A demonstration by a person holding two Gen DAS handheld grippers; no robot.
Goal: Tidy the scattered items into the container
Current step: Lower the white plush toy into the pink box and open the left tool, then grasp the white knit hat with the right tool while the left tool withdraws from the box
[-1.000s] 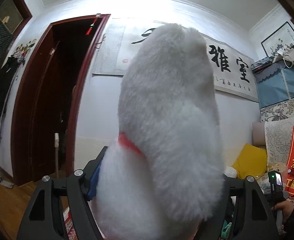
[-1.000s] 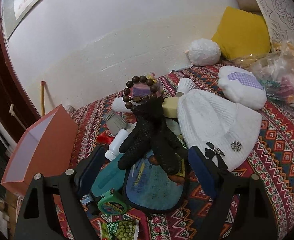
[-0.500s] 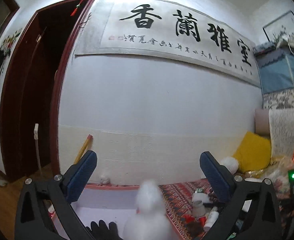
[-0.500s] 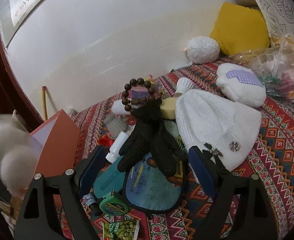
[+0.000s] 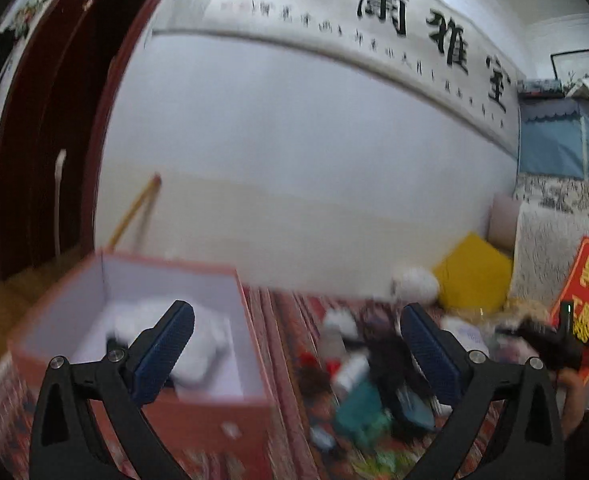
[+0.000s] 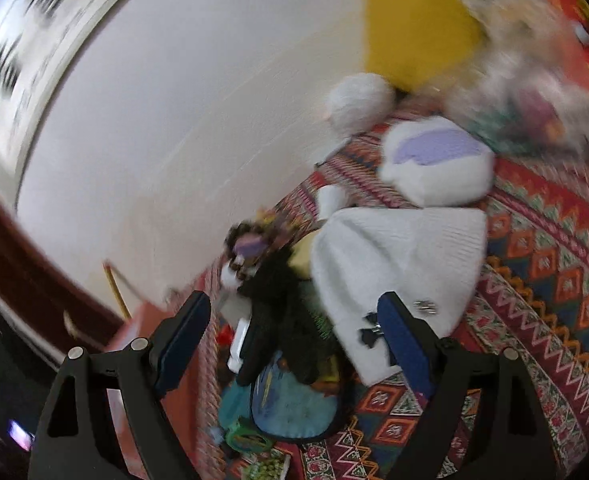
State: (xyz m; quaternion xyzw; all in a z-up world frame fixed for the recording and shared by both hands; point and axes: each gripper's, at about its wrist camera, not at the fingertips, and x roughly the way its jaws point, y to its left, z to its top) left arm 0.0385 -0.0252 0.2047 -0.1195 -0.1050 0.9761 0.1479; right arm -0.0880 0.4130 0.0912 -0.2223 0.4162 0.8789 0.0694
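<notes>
The box [image 5: 142, 360] sits far left with a white toy [image 5: 202, 336] inside; the left gripper [image 5: 294, 344] gapes empty. Right of it, the black glove [image 6: 282, 332] lies lengthwise, squarely between the right gripper's [image 6: 294, 340] open, nearer jaws, untouched

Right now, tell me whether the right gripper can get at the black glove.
Probably yes. The right gripper stands open and empty, with the black glove lying on top of the pile straight ahead between its fingers. Nothing covers it, though the white knit hat lies close beside it.
</notes>
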